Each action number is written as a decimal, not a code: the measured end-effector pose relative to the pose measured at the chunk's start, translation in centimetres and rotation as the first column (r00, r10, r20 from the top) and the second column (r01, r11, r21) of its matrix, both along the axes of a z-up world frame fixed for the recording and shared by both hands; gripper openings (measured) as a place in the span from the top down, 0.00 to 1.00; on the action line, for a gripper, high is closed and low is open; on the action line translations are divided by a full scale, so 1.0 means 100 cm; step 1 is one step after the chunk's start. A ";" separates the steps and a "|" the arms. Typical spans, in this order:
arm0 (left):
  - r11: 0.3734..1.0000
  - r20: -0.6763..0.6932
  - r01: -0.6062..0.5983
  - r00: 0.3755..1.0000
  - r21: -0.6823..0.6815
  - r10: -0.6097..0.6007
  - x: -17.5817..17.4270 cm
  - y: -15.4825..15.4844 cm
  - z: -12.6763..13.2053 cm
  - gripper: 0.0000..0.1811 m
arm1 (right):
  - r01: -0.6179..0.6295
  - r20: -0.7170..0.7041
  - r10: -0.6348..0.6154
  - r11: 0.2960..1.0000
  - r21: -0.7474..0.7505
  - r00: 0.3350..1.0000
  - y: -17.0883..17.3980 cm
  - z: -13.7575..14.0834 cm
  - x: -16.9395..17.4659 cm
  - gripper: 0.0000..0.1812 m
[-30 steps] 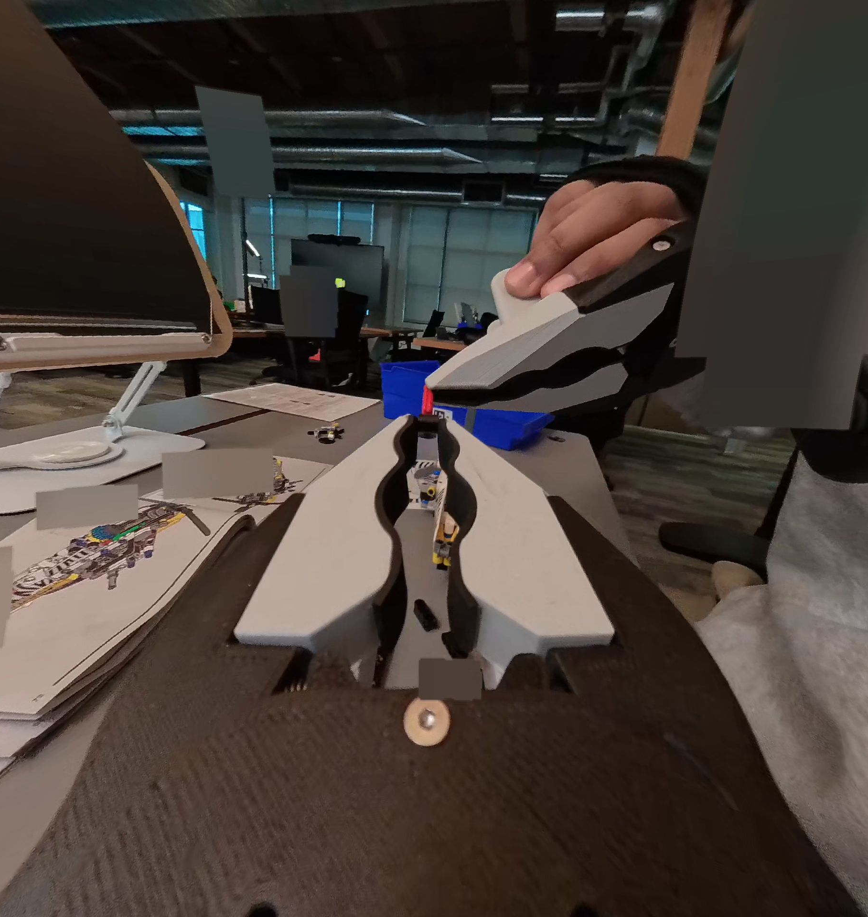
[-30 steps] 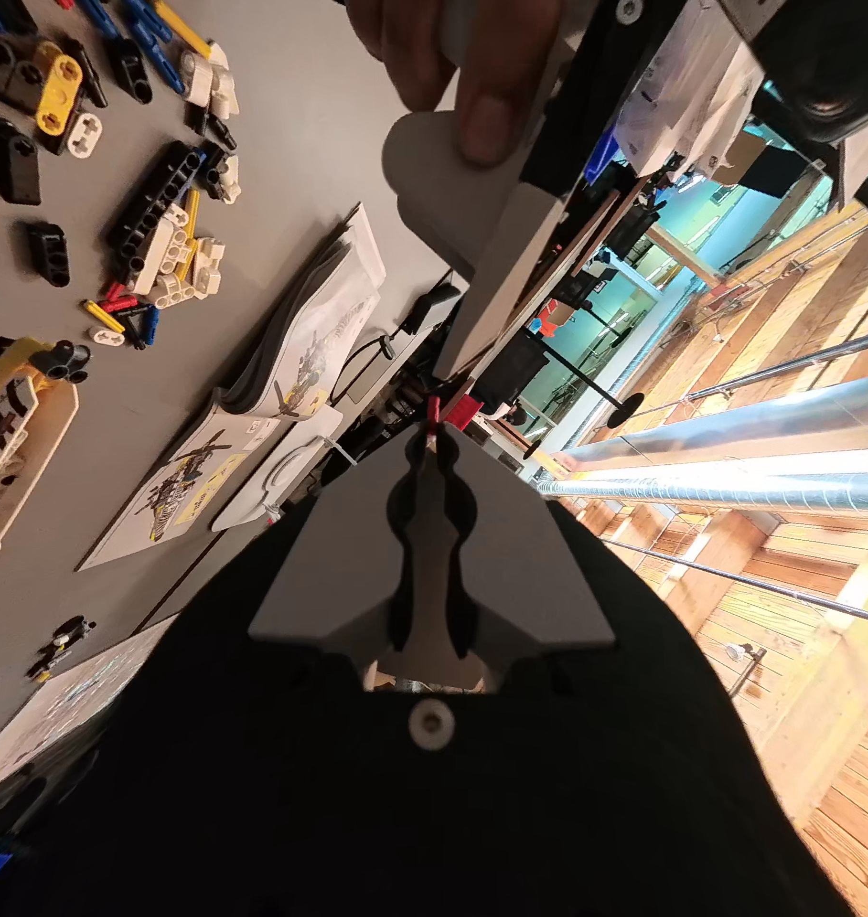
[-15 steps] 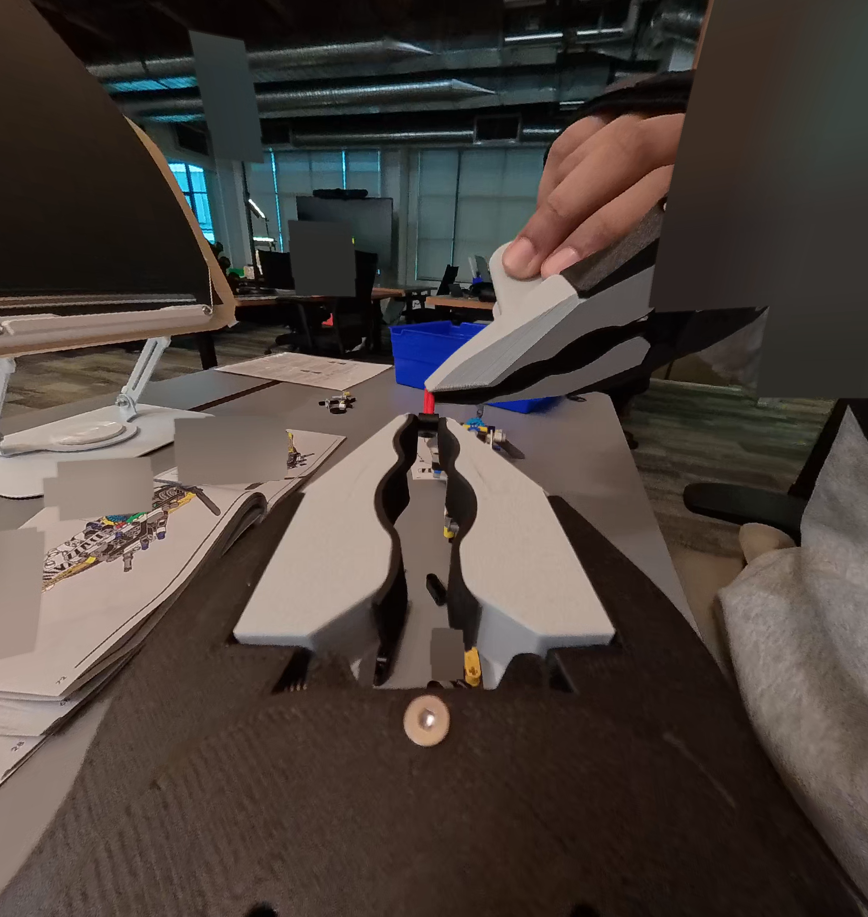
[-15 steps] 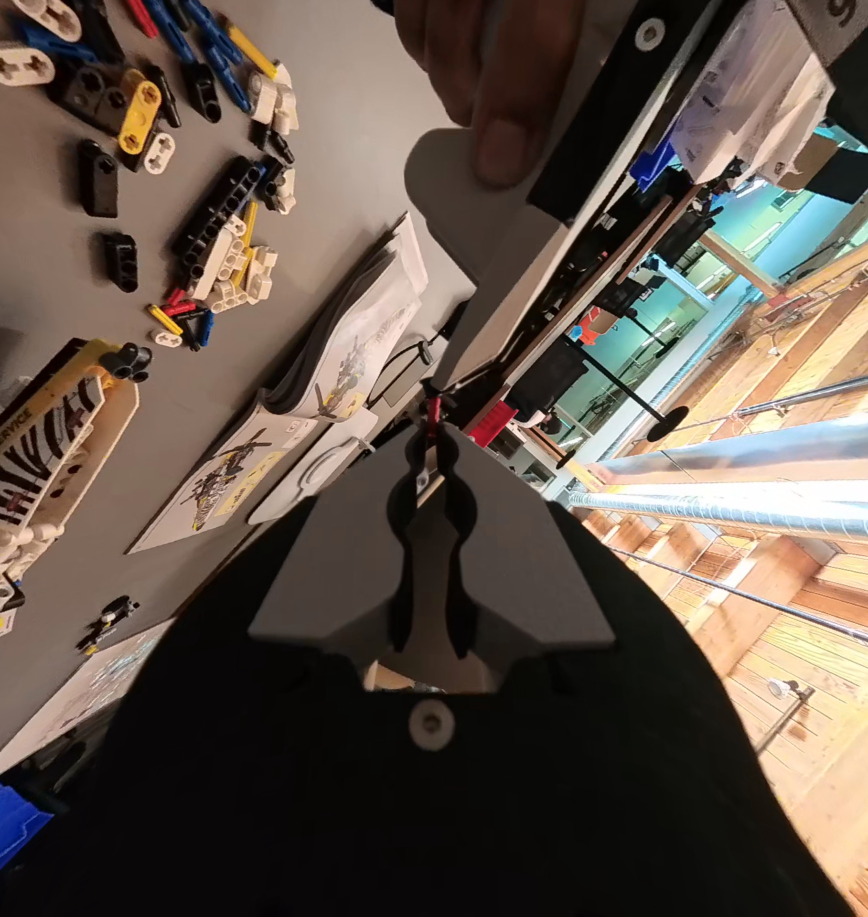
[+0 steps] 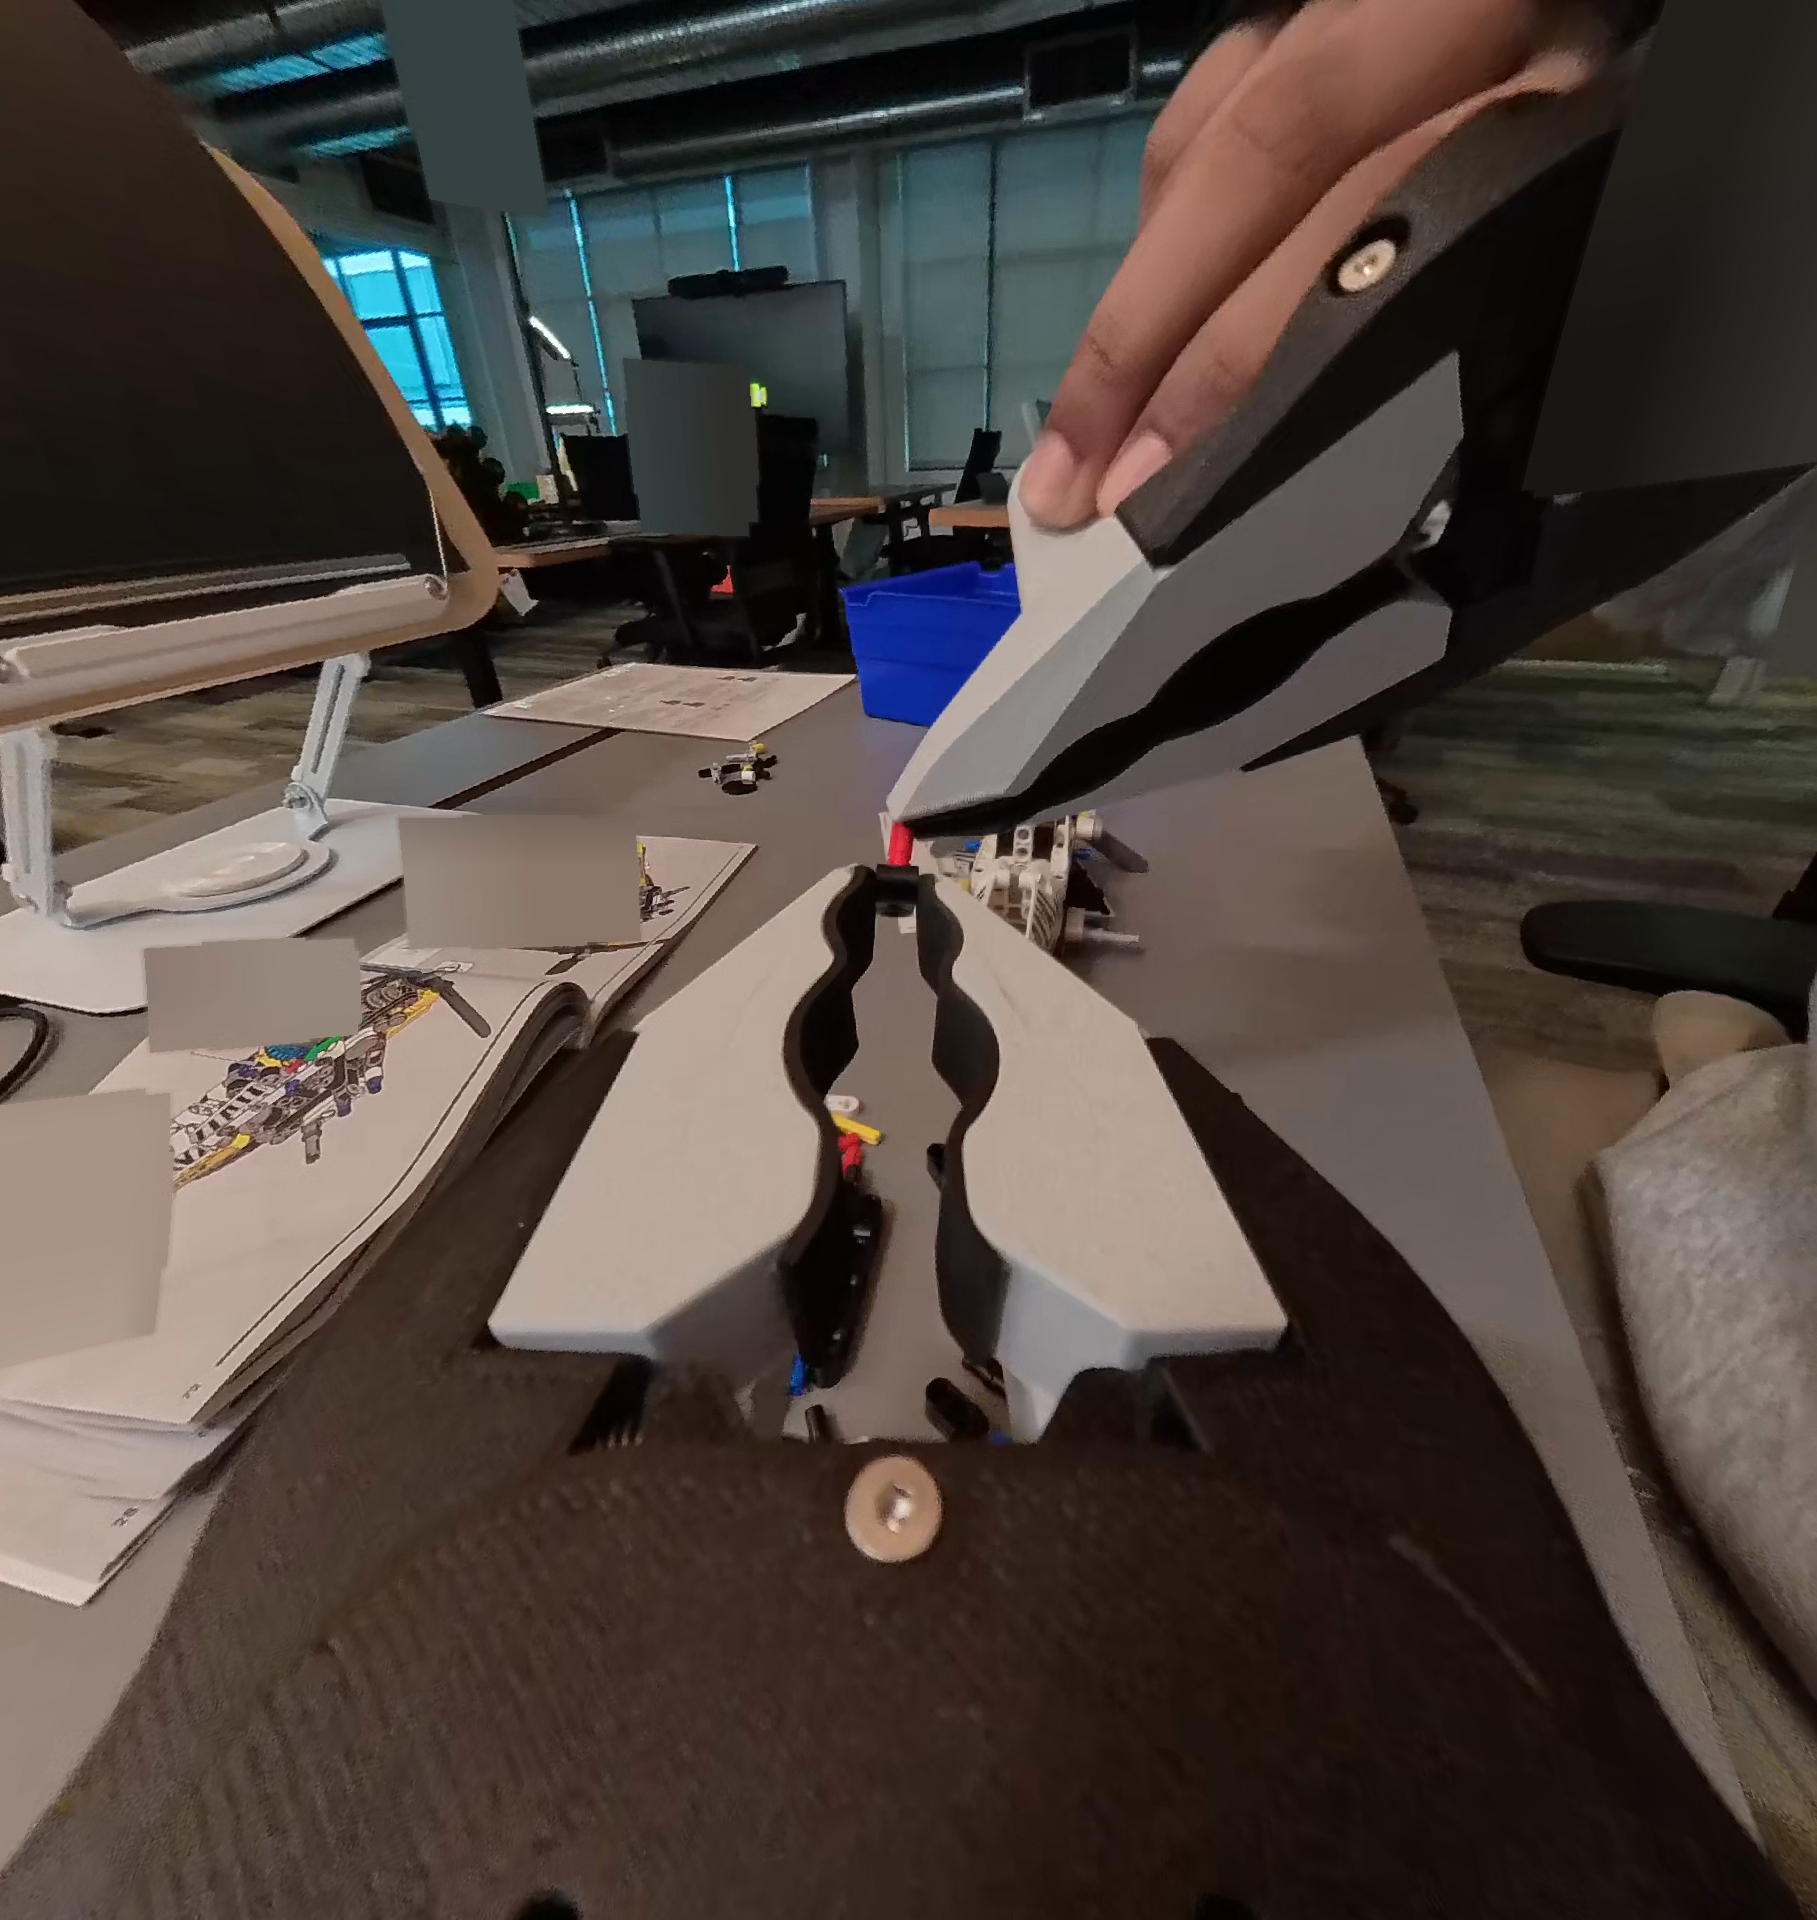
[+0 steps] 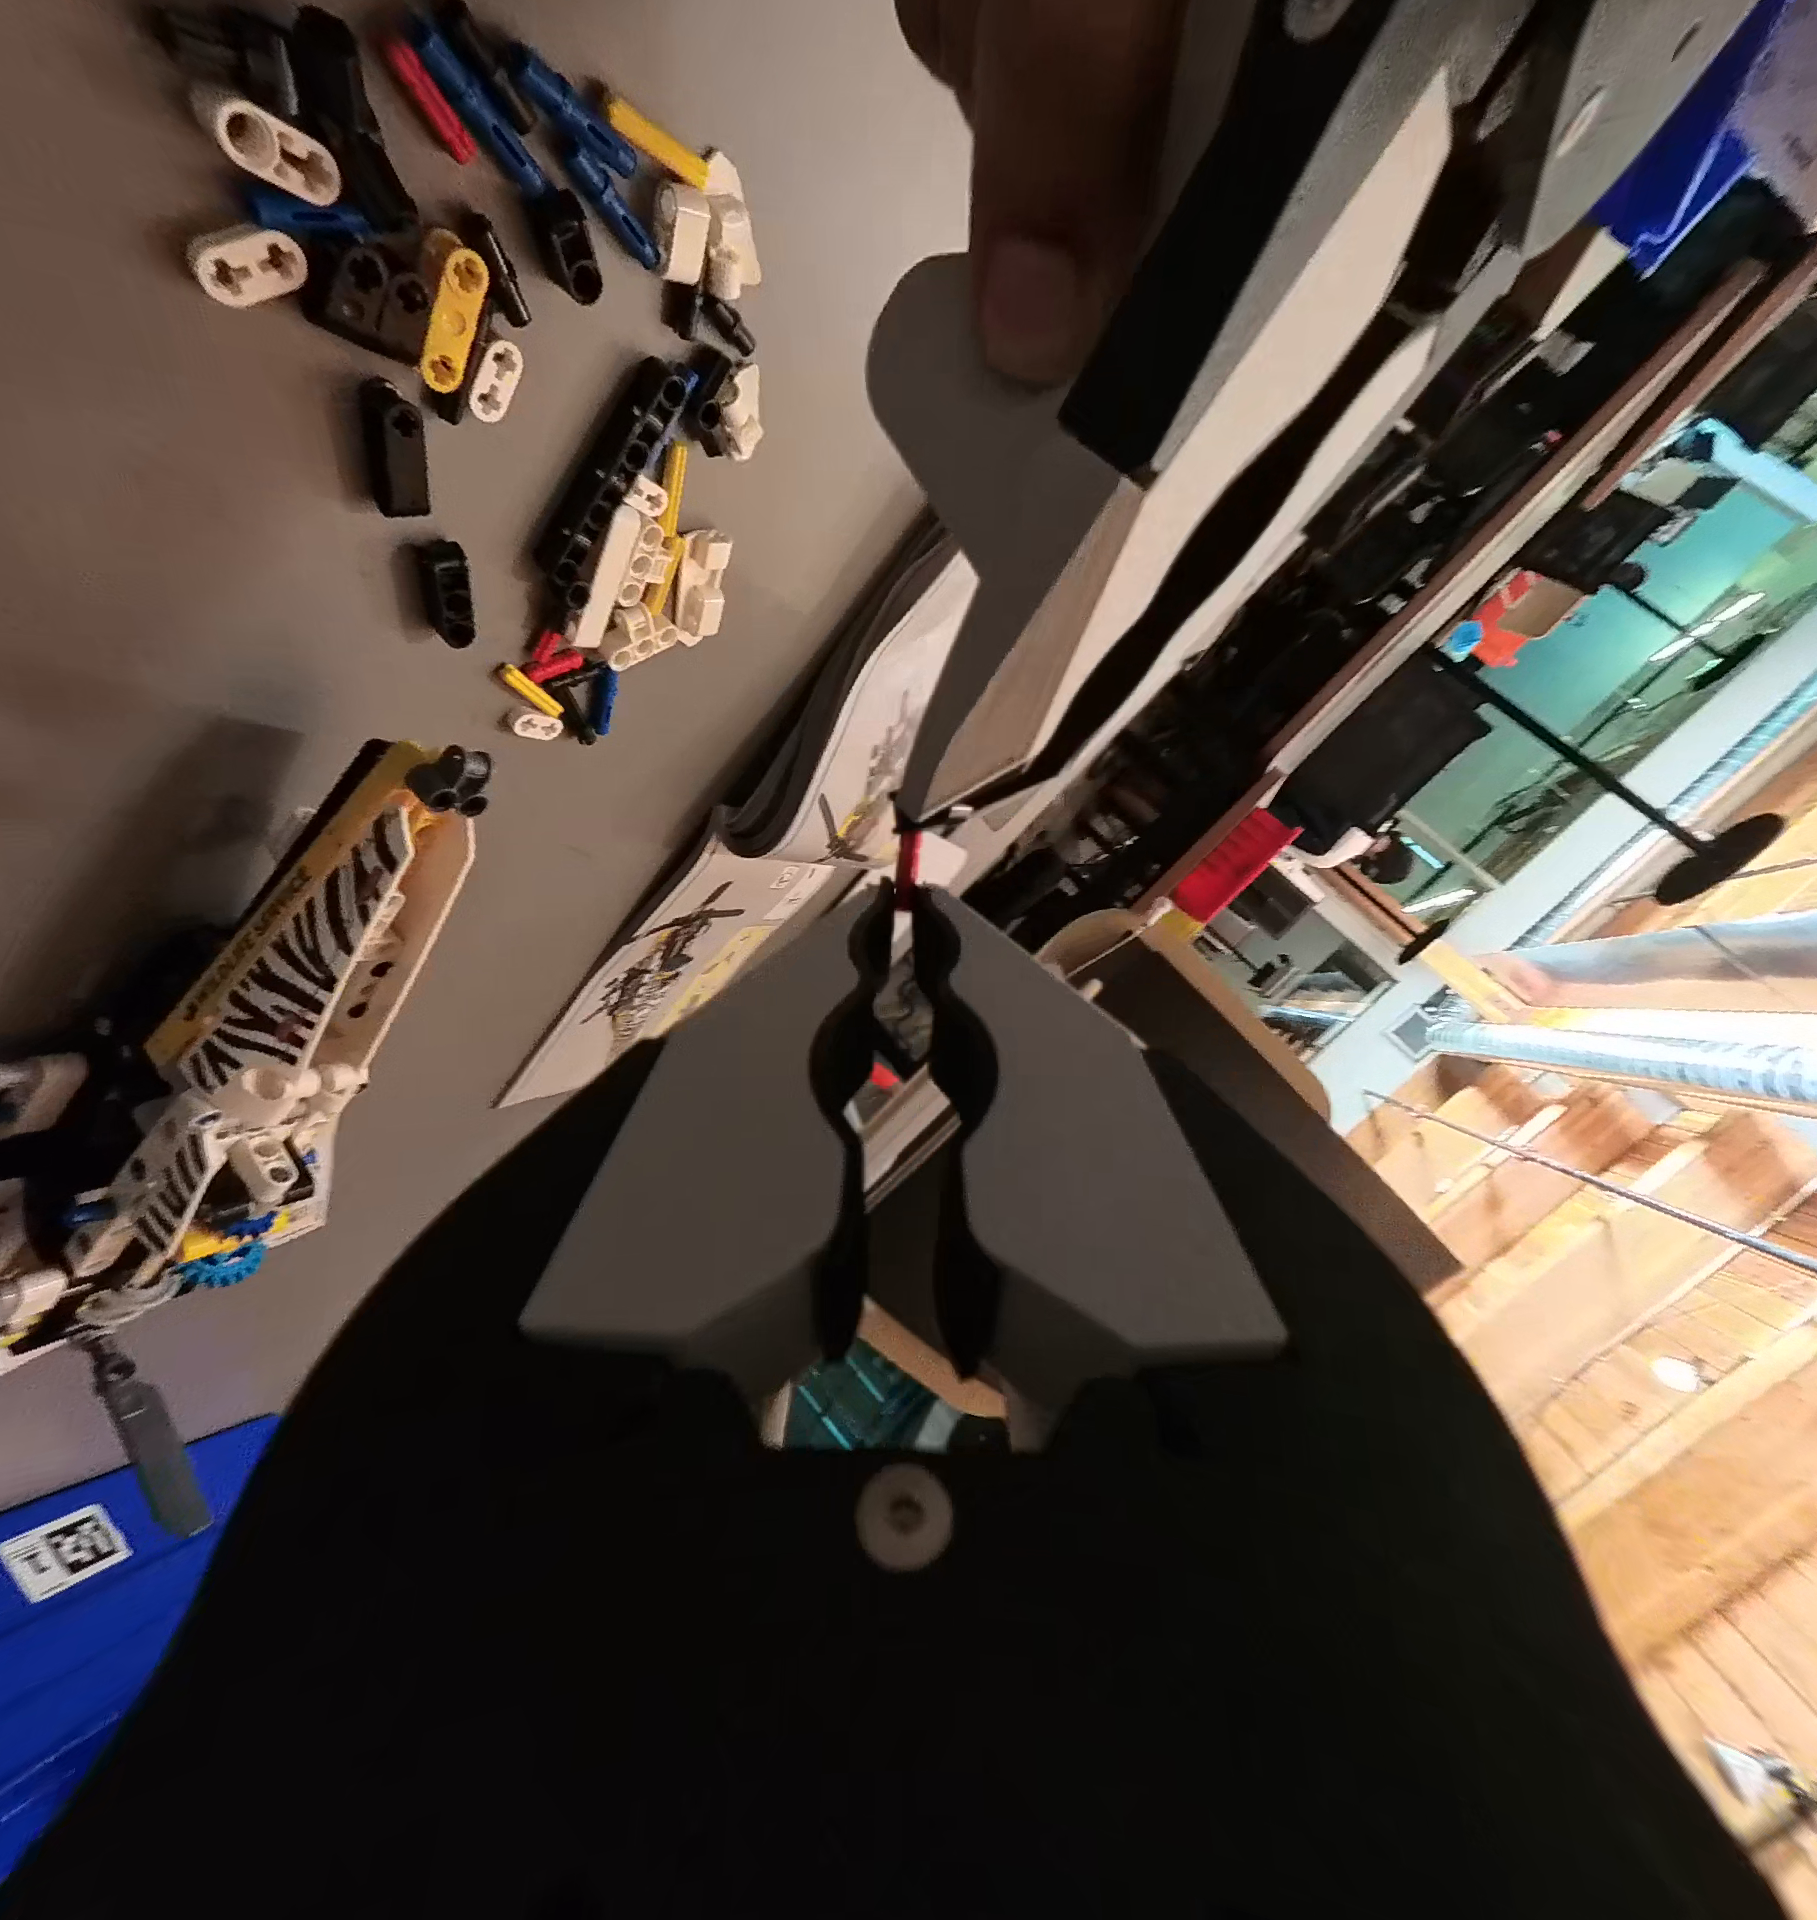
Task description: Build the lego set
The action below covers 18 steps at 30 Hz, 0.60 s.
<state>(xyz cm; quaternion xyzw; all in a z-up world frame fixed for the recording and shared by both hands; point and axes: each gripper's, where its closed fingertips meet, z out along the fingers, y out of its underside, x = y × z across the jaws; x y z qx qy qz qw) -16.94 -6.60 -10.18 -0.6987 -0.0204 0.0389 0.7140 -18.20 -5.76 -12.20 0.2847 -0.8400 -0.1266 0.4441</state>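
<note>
My left gripper (image 5: 891, 896) is shut on a small black connector (image 5: 891, 891). A thin red axle (image 5: 899, 844) stands up out of the connector. My right gripper (image 5: 909, 823) comes in from the upper right and is shut on that axle. In the right wrist view my right gripper (image 6: 909, 902) pinches the red axle (image 6: 909, 857), and the left gripper (image 6: 919, 808) meets it tip to tip from above. Both are held in the air above the grey table (image 5: 1278, 935). A hand rests on each gripper's finger.
A partly built striped model (image 6: 291, 956) lies on the table, and also shows in the left wrist view (image 5: 1029, 883). Several loose pieces (image 6: 571, 416) lie scattered. An open instruction booklet (image 5: 364, 1091) lies at the left, with a screen stand (image 5: 156, 862) behind it. A blue bin (image 5: 925, 644) stands at the far edge.
Both grippers stay joined tip to tip at the red axle. They have shifted together over the table, and the right gripper now looms closer and higher. The striped model has come into the right wrist view.
</note>
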 end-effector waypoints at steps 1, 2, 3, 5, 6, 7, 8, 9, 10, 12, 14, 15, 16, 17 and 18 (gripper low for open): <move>1.000 -0.010 -0.004 1.000 -0.008 0.004 0.000 0.001 -0.001 0.97 | 0.015 0.017 -0.015 1.000 -0.002 1.000 0.001 -0.001 0.000 1.00; 1.000 -0.016 -0.007 1.000 -0.016 0.007 0.000 0.002 -0.002 0.96 | 0.026 0.034 -0.026 1.000 -0.006 0.999 0.002 -0.002 0.000 1.00; 1.000 -0.020 -0.007 1.000 -0.024 0.006 0.001 0.002 -0.004 0.97 | 0.037 0.052 -0.036 0.999 -0.011 0.998 0.002 -0.003 0.000 1.00; 0.999 -0.026 -0.007 1.000 -0.032 0.006 0.001 0.003 -0.005 0.97 | 0.051 0.081 -0.050 0.999 -0.017 0.996 0.003 -0.004 0.001 1.00; 0.999 -0.030 -0.007 1.000 -0.038 0.006 0.001 0.004 -0.006 0.97 | 0.056 0.092 -0.055 0.998 -0.017 0.994 0.004 -0.005 0.001 1.00; 0.999 -0.035 -0.010 0.999 -0.043 0.008 0.001 0.004 -0.006 0.96 | 0.062 0.102 -0.060 0.998 -0.016 0.993 0.004 -0.005 0.002 1.00; 0.999 -0.038 -0.011 0.999 -0.047 0.009 0.002 0.005 -0.007 0.97 | 0.068 0.110 -0.066 0.998 -0.016 0.992 0.004 -0.005 0.002 1.00; 0.999 -0.039 -0.010 0.999 -0.051 0.008 0.002 0.005 -0.008 0.97 | 0.073 0.119 -0.070 0.997 -0.017 0.990 0.004 -0.006 0.002 1.00; 0.998 -0.040 -0.012 0.999 -0.054 0.010 0.002 0.005 -0.008 0.97 | 0.078 0.127 -0.075 0.997 -0.018 0.989 0.005 -0.006 0.002 1.00; 0.998 -0.041 -0.013 0.999 -0.058 0.010 0.002 0.006 -0.009 0.97 | 0.084 0.137 -0.080 0.996 -0.023 0.987 0.004 -0.007 0.003 1.00; 0.999 -0.038 -0.013 0.999 -0.052 0.011 0.001 0.005 -0.008 0.97 | 0.078 0.143 -0.073 0.996 -0.035 0.987 0.003 -0.006 0.003 1.00; 0.999 -0.034 -0.012 0.999 -0.047 0.011 0.001 0.005 -0.007 0.97 | 0.076 0.150 -0.069 0.996 -0.046 0.986 0.002 -0.006 0.003 1.00; 0.999 -0.029 -0.012 1.000 -0.041 0.011 0.001 0.004 -0.006 0.97 | 0.075 0.152 -0.066 0.996 -0.056 0.986 0.001 -0.005 0.003 1.00; 0.999 -0.024 -0.011 1.000 -0.035 0.010 0.001 0.004 -0.005 0.97 | 0.072 0.157 -0.060 0.995 -0.068 0.986 0.001 -0.004 0.003 1.00; 1.000 -0.020 -0.010 1.000 -0.029 0.009 0.001 0.004 -0.004 0.97 | 0.070 0.162 -0.056 0.994 -0.080 0.985 0.000 -0.003 0.003 1.00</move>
